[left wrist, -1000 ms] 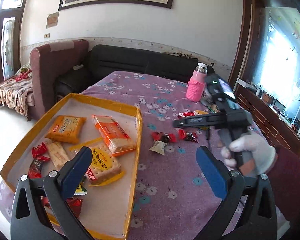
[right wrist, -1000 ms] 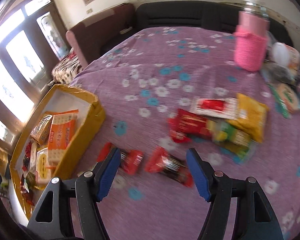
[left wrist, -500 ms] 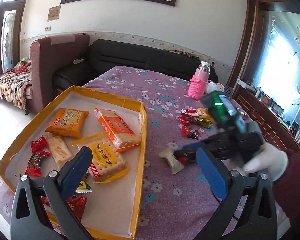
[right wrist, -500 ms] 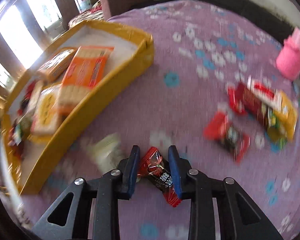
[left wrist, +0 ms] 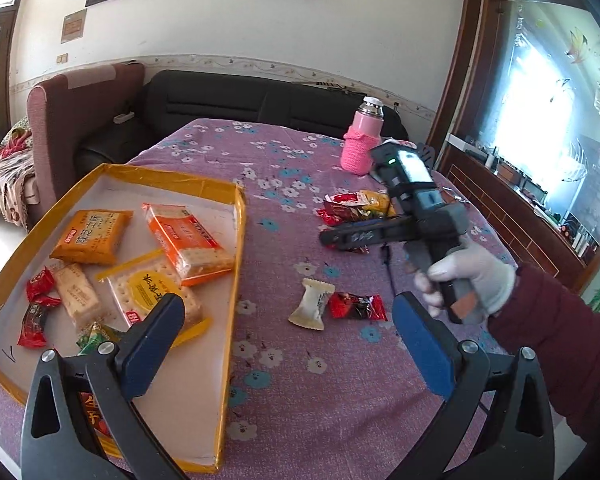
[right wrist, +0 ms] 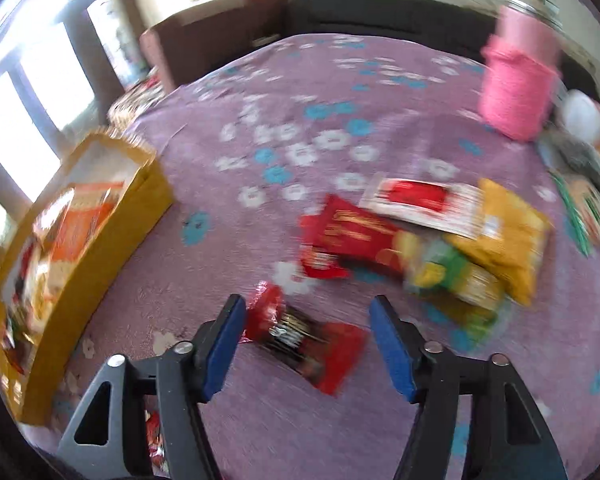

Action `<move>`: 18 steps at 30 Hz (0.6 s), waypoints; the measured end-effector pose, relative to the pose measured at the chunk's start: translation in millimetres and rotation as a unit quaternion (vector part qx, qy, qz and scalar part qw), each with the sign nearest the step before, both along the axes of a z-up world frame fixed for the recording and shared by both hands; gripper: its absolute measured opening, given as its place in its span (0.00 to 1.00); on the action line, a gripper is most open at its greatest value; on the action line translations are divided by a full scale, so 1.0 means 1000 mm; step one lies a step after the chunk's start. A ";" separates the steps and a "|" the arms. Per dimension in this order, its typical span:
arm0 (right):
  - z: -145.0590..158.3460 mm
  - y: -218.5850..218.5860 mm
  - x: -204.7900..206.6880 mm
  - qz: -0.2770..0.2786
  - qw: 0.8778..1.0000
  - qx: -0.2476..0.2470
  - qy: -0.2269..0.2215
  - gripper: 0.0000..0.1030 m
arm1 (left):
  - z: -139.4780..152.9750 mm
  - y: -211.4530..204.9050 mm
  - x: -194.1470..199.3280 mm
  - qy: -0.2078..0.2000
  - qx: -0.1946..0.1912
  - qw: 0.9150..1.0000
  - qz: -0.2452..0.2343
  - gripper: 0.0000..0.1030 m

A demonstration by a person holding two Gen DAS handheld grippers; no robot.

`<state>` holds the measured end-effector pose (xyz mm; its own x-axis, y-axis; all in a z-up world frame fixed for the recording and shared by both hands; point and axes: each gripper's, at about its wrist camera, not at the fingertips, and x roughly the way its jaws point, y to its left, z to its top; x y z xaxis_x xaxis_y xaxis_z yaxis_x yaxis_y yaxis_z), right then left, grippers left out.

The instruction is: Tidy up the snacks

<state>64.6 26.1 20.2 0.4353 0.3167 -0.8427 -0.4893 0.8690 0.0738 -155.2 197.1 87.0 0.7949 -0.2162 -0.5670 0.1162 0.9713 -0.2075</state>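
My left gripper (left wrist: pixel 288 348) hangs open and empty over the near edge of the yellow tray (left wrist: pixel 239 264), which holds several biscuit packs and red candies. A gloved hand holds my right gripper (left wrist: pixel 329 237) low over the purple cloth beside the snack pile (left wrist: pixel 356 205). In the right wrist view, the right gripper (right wrist: pixel 308 340) has its jaws opening around a red candy (right wrist: pixel 304 338) that lies flat on the cloth between them. Another red candy (left wrist: pixel 358 306) and a white candy (left wrist: pixel 312 309) lie loose nearer the tray.
A pink-sleeved bottle (left wrist: pixel 362 146) stands at the far right of the table, with more packets (right wrist: pixel 588 208) beside it. The tray wall (right wrist: pixel 112 248) rises left of the right gripper. A dark sofa and an armchair stand behind the table.
Half a second ago the right gripper was shut on a red candy near the tray. That candy now lies beside the white one, and the gripper has moved back to the pile with its jaws apart.
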 end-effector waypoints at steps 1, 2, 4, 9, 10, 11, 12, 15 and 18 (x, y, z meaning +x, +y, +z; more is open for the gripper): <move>-0.004 0.009 -0.007 0.008 1.000 -0.021 -0.016 0.72 | 0.001 -0.001 0.000 -0.002 -0.002 1.000 -0.003 1.00; -0.005 0.014 -0.012 0.011 0.999 -0.041 -0.030 0.61 | 0.002 -0.001 0.001 -0.002 -0.003 1.000 -0.007 1.00; -0.001 0.014 -0.020 0.004 0.999 -0.037 -0.014 0.30 | 0.004 -0.004 0.004 0.002 -0.001 1.000 -0.015 1.00; 0.001 -0.012 -0.046 -0.055 0.997 -0.051 -0.008 0.08 | 0.013 -0.013 0.001 0.007 -0.009 1.000 -0.021 1.00; 0.001 -0.021 -0.053 -0.065 0.997 -0.044 -0.004 0.07 | 0.017 -0.015 -0.003 0.004 -0.012 1.000 -0.021 1.00; 0.002 -0.030 -0.060 -0.075 0.996 -0.038 -0.001 0.03 | 0.020 -0.018 -0.006 0.001 -0.012 1.000 -0.021 1.00; 0.002 -0.041 -0.068 -0.086 0.996 -0.037 0.004 0.02 | 0.024 -0.023 -0.012 -0.002 -0.008 1.000 -0.022 1.00; 0.004 -0.066 -0.089 -0.107 0.994 -0.032 0.010 0.02 | 0.034 -0.034 -0.026 -0.013 0.005 1.000 -0.027 1.00; 0.005 -0.085 -0.109 -0.117 0.993 -0.032 0.018 0.02 | 0.046 -0.045 -0.040 -0.021 0.012 0.999 -0.032 1.00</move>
